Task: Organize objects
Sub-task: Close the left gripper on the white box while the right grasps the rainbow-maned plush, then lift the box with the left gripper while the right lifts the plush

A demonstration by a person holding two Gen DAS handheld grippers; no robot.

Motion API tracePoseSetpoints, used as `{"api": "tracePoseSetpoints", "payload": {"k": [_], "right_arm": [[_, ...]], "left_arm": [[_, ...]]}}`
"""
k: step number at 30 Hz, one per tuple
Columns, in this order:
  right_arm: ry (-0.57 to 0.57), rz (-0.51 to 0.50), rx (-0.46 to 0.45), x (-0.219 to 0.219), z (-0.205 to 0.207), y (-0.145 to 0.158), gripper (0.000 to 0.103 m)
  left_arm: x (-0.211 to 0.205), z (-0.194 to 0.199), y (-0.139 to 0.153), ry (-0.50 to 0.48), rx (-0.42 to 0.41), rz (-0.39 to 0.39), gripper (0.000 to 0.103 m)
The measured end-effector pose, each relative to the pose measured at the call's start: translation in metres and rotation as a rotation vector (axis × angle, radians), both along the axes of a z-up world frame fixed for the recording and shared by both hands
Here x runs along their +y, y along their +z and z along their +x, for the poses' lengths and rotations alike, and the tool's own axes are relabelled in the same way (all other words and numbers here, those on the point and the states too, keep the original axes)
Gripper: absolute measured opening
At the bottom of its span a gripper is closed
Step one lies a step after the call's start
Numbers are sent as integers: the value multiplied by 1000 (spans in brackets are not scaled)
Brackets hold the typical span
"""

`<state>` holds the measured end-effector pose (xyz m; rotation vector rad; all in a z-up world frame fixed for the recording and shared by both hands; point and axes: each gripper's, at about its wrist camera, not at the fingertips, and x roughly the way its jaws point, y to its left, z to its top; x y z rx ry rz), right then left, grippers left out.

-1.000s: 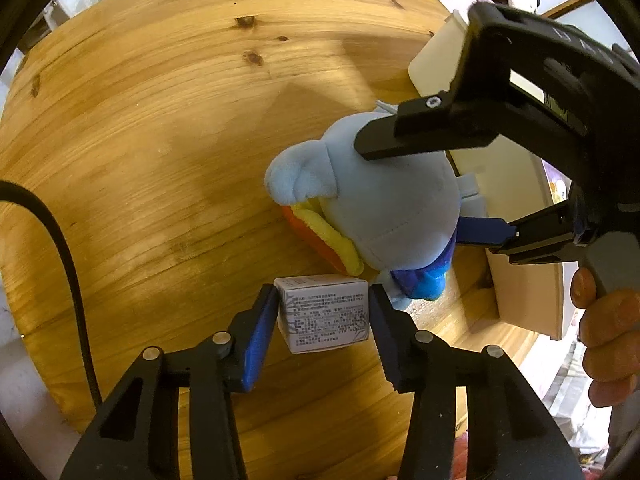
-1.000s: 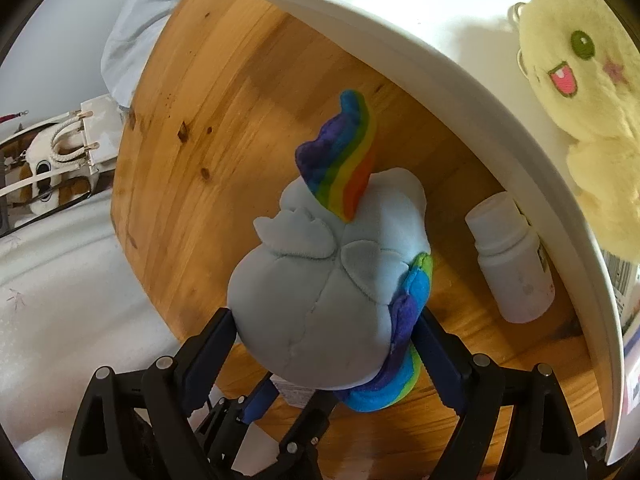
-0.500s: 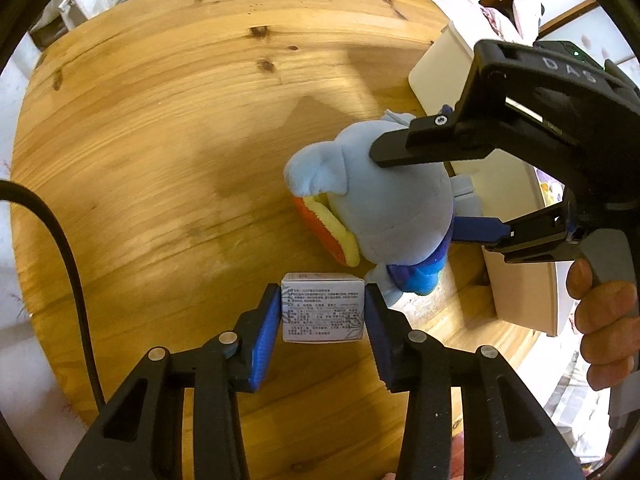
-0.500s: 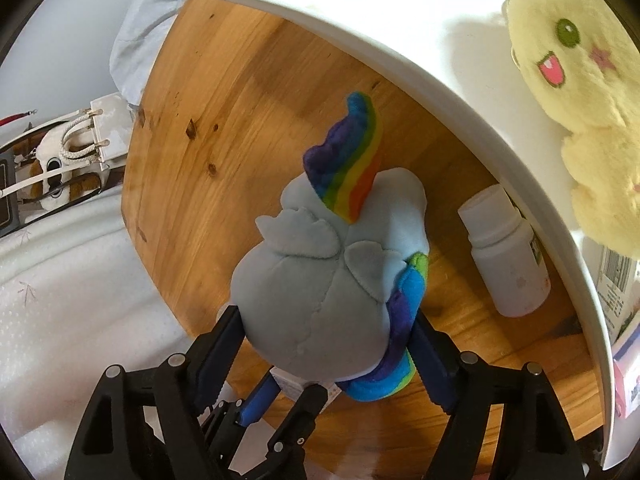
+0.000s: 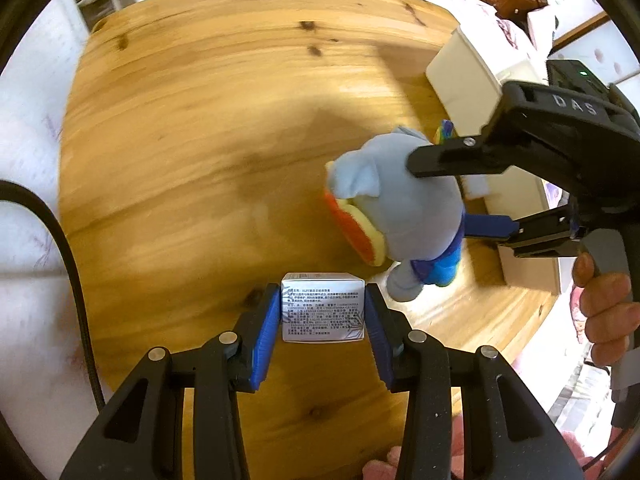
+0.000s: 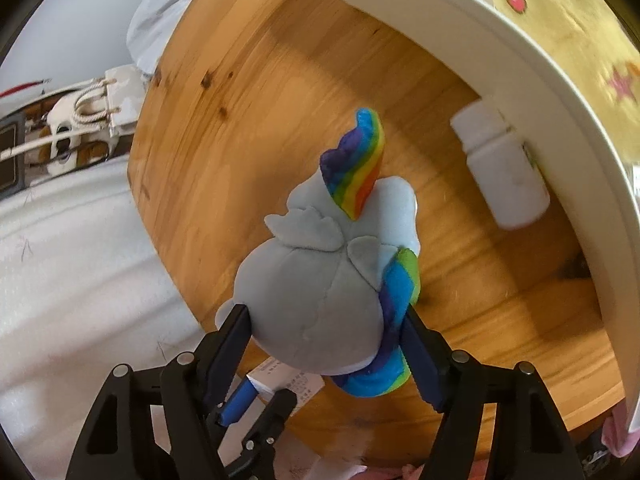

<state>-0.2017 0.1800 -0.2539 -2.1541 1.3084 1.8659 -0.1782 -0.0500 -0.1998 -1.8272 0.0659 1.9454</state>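
Observation:
A small white printed box sits between the blue pads of my left gripper, which is shut on it just above the round wooden table. A grey plush pony with a rainbow mane is between the fingers of my right gripper. Its jaws are closing and both pads press into the plush's sides. In the left wrist view the right gripper clamps the pony beside a white bin. The box shows under the pony.
A yellow plush lies inside the white bin, behind its rim. A white bottle lies on the table against the bin. A rope-handled bag and white bedding lie beyond the table edge. A hand holds the right gripper.
The right jaws have narrowed and now squeeze the pony. The left gripper has closed a little on the box and carried it back and up from the table.

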Motion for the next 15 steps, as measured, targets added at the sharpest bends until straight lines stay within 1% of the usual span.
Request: {"api": "tracePoseSetpoints", "payload": {"k": [2, 3, 4, 5, 6, 7, 10, 15], "right_arm": [[18, 11, 10, -4, 6, 3, 69], [24, 15, 16, -7, 9, 5, 64], [29, 17, 22, -9, 14, 8, 39], [23, 1, 32, -10, 18, 9, 27], [7, -39, 42, -10, 23, 9, 21], [3, -55, 36, -11, 27, 7, 14], [-2, -53, 20, -15, 39, 6, 12], [36, 8, 59, -23, 53, 17, 12]], "left_arm": [[-6, 6, 2, 16, 3, 0, 45], [-8, 16, 3, 24, 4, 1, 45], [-4, 11, 9, 28, 5, 2, 45], [-10, 13, 15, 31, 9, 2, 45], [-9, 9, 13, 31, 15, 1, 45], [-7, 7, 12, 30, 20, -1, 45], [-11, 12, 16, 31, 39, -8, 45], [-24, 23, 22, 41, 63, -2, 45]]}}
